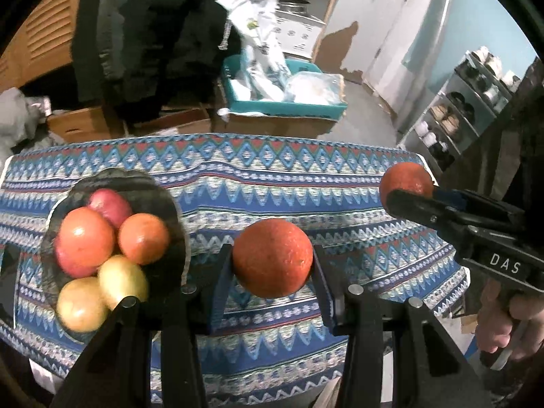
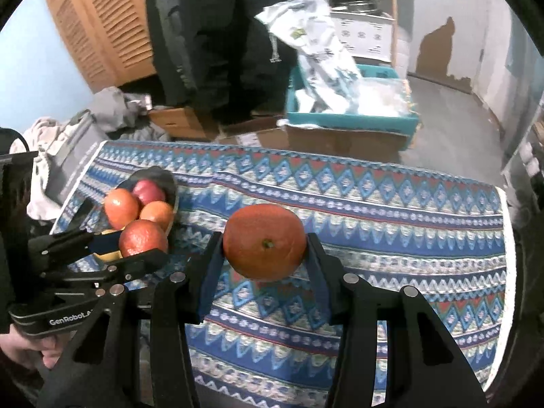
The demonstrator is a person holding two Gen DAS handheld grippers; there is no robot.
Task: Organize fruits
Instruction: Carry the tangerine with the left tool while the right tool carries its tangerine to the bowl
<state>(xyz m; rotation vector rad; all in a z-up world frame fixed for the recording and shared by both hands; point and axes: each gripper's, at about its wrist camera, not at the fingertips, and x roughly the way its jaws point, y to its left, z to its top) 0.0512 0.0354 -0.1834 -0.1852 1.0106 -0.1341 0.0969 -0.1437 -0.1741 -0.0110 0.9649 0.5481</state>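
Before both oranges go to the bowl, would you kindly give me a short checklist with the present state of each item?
1. Left gripper clamped on its orange: ok.
2. Right gripper clamped on its orange: ok.
3. Both oranges lifted clear of the tablecloth: ok.
4. Bowl within view: ok.
5. Room in bowl for two more fruits: cannot tell, five fill it already.

Tablecloth (image 1: 272, 183) was blue with red, teal and white zigzag and diamond bands. Dark plate (image 1: 170, 204) held two orange fruits, one red apple (image 1: 110, 204) and two yellow ones; both gripped oranges (image 1: 272, 258) (image 2: 264, 241) were deep orange-red. Grippers black with blue pads (image 1: 221, 292), crate (image 2: 350, 122) teal, shutters (image 2: 112, 20) tan.
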